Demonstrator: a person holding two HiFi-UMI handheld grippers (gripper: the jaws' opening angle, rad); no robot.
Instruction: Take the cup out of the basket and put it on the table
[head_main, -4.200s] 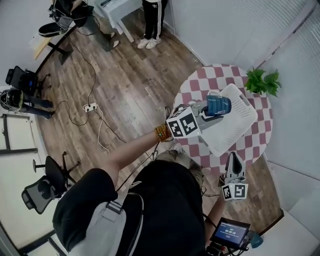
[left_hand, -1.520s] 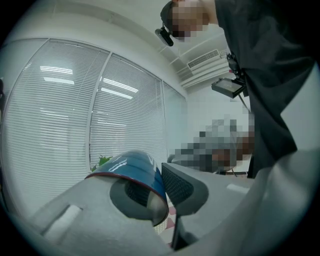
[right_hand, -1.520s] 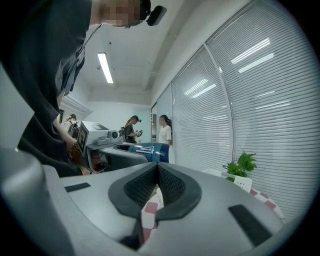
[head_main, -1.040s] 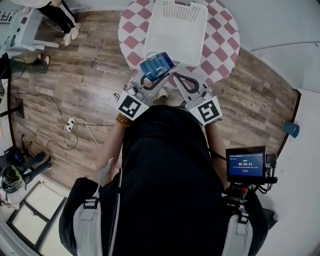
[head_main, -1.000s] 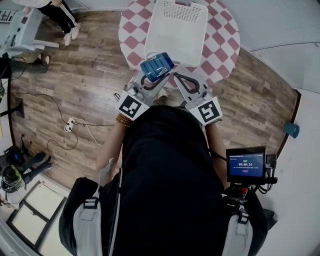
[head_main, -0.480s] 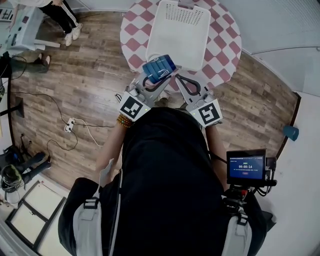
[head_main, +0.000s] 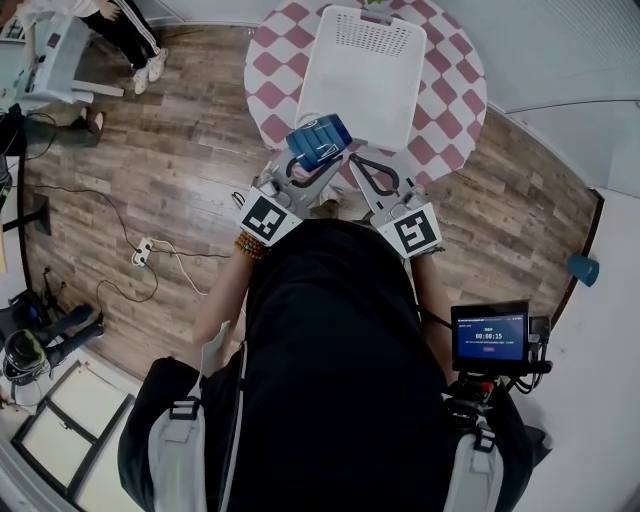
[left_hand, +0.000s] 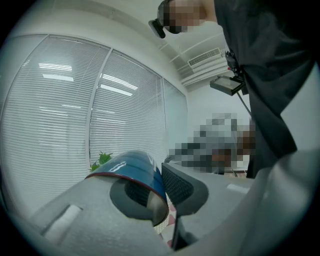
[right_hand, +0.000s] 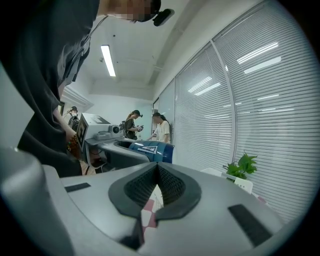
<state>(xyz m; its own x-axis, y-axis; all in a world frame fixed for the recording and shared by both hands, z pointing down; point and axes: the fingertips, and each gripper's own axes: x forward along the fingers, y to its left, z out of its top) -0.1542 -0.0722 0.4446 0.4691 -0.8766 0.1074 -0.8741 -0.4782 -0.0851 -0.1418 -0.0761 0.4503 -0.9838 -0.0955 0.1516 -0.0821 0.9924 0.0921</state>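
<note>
The blue cup hangs in the air over the near edge of the round checkered table, just outside the white basket. My left gripper is shut on the cup's wall. In the left gripper view one jaw sits inside the red-rimmed cup and the other outside it. My right gripper is close beside the cup, to its right, and is shut with nothing in it. Its pads meet at the tips, and the cup shows just beyond them.
A potted plant stands at the table's far side. A power strip with cables lies on the wooden floor to the left. A small monitor hangs at the person's right. People stand by a desk further off.
Four seconds ago the left arm held the cup out over the basket; now the cup is drawn back near the body. In the last second both grippers barely moved.
</note>
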